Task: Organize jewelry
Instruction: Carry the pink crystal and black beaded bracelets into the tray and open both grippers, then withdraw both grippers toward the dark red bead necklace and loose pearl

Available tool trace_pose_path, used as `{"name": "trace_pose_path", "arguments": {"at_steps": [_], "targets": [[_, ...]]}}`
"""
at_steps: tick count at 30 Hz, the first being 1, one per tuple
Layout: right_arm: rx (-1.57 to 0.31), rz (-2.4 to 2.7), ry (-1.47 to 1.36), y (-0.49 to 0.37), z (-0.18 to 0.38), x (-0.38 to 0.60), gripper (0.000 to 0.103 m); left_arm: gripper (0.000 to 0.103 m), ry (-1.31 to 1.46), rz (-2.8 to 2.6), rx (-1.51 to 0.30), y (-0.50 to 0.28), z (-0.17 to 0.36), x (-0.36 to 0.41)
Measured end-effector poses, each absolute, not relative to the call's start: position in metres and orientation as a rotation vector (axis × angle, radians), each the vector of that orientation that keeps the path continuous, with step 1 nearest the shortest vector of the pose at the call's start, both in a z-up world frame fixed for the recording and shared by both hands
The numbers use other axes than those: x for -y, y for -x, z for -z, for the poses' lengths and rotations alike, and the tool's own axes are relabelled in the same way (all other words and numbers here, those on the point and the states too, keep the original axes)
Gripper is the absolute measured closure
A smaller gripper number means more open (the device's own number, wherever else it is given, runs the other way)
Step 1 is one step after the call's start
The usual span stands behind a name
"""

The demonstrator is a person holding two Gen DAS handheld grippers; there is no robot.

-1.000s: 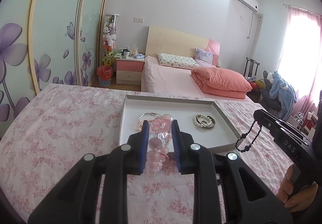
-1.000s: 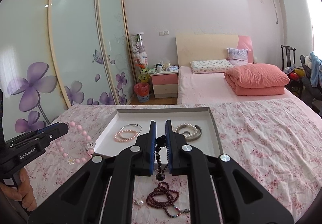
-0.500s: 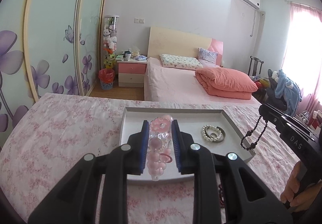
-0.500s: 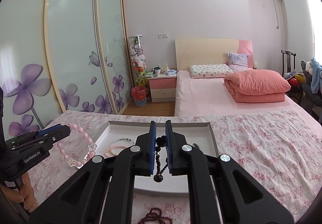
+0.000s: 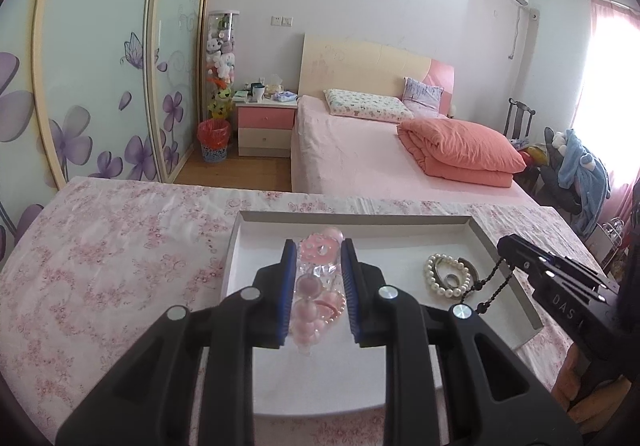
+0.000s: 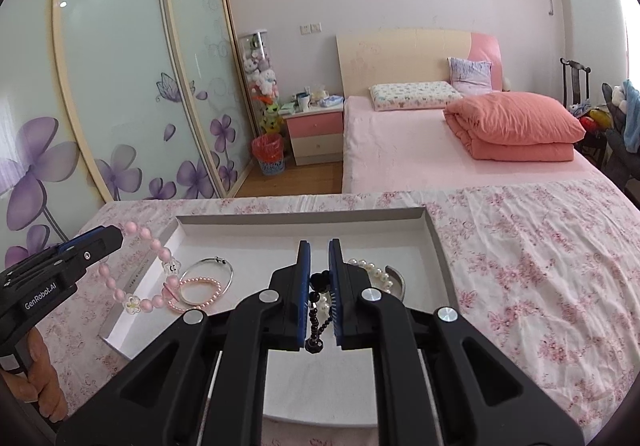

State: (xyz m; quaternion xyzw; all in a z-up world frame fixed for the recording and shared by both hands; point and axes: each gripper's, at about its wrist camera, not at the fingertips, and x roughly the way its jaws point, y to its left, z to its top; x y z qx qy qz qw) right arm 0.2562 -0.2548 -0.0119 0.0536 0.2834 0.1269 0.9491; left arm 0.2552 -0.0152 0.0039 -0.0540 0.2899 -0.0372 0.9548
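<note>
— Well, look at the left gripper. Open or closed?

— Closed. Pinching a pink bead bracelet between the blue pads.

— And where, next to the white tray?

— Up over the tray's left side, seen from the right wrist camera. Hanging down in a big loop, with little flower beads at the bottom. Low end right by the tray floor. Touching it or not? Hard to tell.

— Now look at the right gripper.

— Closed too. Squeezing a black bead string. Only a thin gap between the pads, with the beads in it.

— And the string?

— Dangling straight down over the tray's right side, just inside the right wall. Up in the air, not lying down.

— Anything in the tray already?

— Yes! On the left part, a silver bangle lying flat, with a pink pearl bracelet touching it. On the right part, a white pearl bracelet curled around something small and silver. Too tiny to name.

— Near the black beads?

— Very near. Just under and beside the hanging string.

— And under the tray?

— A flowery pink cloth, spread out on every side of the tray.

— Behind the tray?

— A pink bed, well past the tray's far edge, with a folded orange blanket on top.
</note>
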Motion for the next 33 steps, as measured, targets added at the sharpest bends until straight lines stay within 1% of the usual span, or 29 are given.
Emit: {"name": "trace_pose_path", "arguments": {"at_steps": [8, 10, 11, 12, 13, 18, 22, 25, 33], "targets": [[-0.602, -0.253, -0.120, -0.278, 0.017, 0.249, 0.092, 0.080, 0.117, 0.072, -0.622, -0.280, 0.008, 0.018], [-0.609, -0.236, -0.121, -0.280, 0.017, 0.250, 0.089, 0.079, 0.130, 0.074, -0.618, -0.284, 0.010, 0.018], [-0.611, -0.232, -0.123, -0.279, 0.018, 0.251, 0.074, 0.078, 0.134, 0.070, -0.612, -0.283, 0.010, 0.017], [-0.601, -0.225, -0.123, -0.276, 0.018, 0.253, 0.056, 0.076, 0.144, 0.071, -0.612, -0.283, 0.011, 0.015], [-0.592, -0.222, -0.118, -0.274, 0.017, 0.254, 0.052, 0.074, 0.149, 0.070, -0.614, -0.283, 0.011, 0.013], [-0.594, -0.215, -0.108, -0.269, 0.020, 0.258, 0.052, 0.072, 0.158, 0.052, -0.618, -0.280, 0.012, 0.004], [-0.595, -0.211, -0.110, -0.267, 0.020, 0.259, 0.052, 0.069, 0.163, 0.039, -0.618, -0.273, 0.011, 0.000], [-0.590, -0.213, -0.110, -0.262, 0.018, 0.258, 0.052, 0.068, 0.160, 0.034, -0.613, -0.267, 0.007, 0.000], [-0.589, -0.225, -0.087, -0.231, 0.014, 0.260, 0.052, 0.065, 0.149, 0.036, -0.606, -0.237, 0.003, -0.003]]}}
